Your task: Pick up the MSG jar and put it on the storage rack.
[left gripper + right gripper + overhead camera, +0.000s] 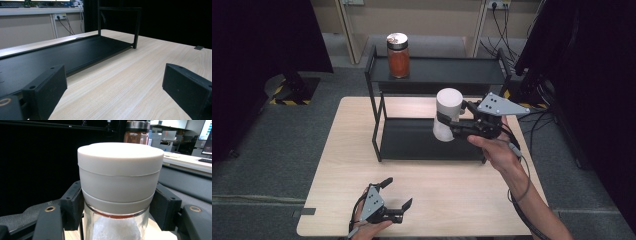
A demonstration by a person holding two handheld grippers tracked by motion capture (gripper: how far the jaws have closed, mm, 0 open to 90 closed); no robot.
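Note:
A glass jar (446, 115) with a white lid and white contents hangs above the lower shelf of a black two-level rack (422, 142). My right gripper (448, 124) is shut on it, jaws clamped just below the lid (120, 170). A second jar (398, 55) with reddish-brown contents and a metal lid stands on the rack's top shelf at the left, and its top shows behind the white lid (136, 131). My left gripper (398, 193) rests open near the table's front edge with nothing between its fingers (47, 87).
The light wooden table (352, 165) holds the rack at its back half. The rack's lower shelf (62, 53) stretches ahead of the left gripper. Cables and dark stands lie on the grey floor around the table.

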